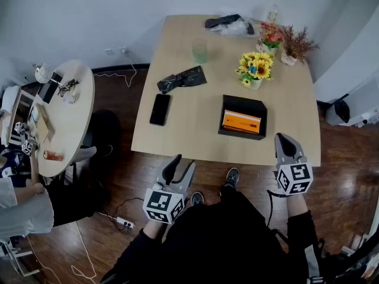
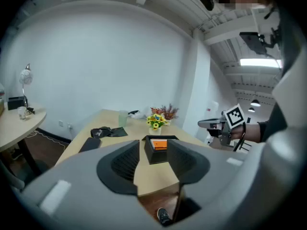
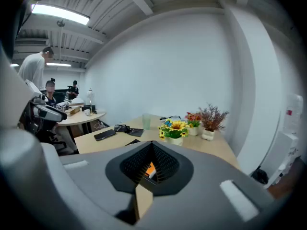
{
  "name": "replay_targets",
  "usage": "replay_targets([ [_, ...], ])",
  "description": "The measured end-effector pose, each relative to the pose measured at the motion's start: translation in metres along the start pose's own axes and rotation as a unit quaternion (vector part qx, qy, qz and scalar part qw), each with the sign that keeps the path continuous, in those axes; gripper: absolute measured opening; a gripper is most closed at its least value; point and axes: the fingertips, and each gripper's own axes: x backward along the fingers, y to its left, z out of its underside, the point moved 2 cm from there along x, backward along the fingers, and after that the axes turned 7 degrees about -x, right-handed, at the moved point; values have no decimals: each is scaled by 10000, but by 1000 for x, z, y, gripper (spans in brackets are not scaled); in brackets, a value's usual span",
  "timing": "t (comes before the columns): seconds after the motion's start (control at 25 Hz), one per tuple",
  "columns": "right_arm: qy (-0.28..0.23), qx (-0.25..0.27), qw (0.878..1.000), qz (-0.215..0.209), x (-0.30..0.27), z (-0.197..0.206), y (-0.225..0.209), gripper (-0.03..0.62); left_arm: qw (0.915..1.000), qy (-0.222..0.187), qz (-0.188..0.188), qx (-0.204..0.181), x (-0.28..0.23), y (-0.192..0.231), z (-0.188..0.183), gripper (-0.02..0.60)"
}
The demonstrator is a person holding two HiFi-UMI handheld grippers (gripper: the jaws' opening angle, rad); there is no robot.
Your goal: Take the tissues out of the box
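A black open box (image 1: 244,102) stands near the front edge of the wooden table (image 1: 189,129), with an orange tissue pack (image 1: 241,122) inside it. My left gripper (image 1: 183,161) hangs off the table's front edge, left of the box, slightly open and empty. In the left gripper view the box (image 2: 156,156) and the pack (image 2: 159,144) show through the gap of the left gripper (image 2: 153,150). My right gripper (image 1: 279,136) sits shut at the table edge, just right of the box. In the right gripper view a sliver of orange (image 3: 147,169) shows below the closed right gripper (image 3: 152,145).
On the table lie a black phone (image 1: 160,109), a crumpled black bag (image 1: 182,78), a green cup (image 1: 199,51), a sunflower pot (image 1: 254,68) and two more flower pots (image 1: 271,37). A cluttered round table (image 1: 65,117) and a seated person (image 1: 18,200) are at the left.
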Motion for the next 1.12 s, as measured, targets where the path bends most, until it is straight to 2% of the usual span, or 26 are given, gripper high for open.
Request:
replay_targets([
  [0.12,437,-13,9966,-700,-39,7,-7,1,9994,-209,-251,-146,-26,-5,-27,161],
  [0.24,807,10,9892,-1223,-67,17,-13,3,9989,-145,-259,-374,-59,-18,-43,161],
  [0.32,958,89,9843,-1479,-80,22,-16,49,9988,-48,-187,-453,-82,-26,-48,161],
  [0.6,1312,449,9685,-2071,-99,36,-19,124,9969,391,135,-676,-149,-42,-48,162],
  [0.72,1461,554,9650,-2107,-105,46,-22,168,9905,724,498,-1054,-177,-49,-35,163],
  [0.84,1678,662,9612,-2085,-112,56,-23,215,9743,1150,905,-1710,-204,-53,-20,164],
  [0.92,1832,828,9577,-2058,-115,62,-21,247,9581,1406,1191,-2191,-218,-54,-11,176],
  [1.08,2204,1388,9429,-2076,-119,74,-17,311,9152,1893,1741,-3103,-247,-51,8,303],
  [1.12,2301,1512,9380,-2106,-120,76,-17,322,9034,2004,1854,-3307,-253,-50,11,319],
])
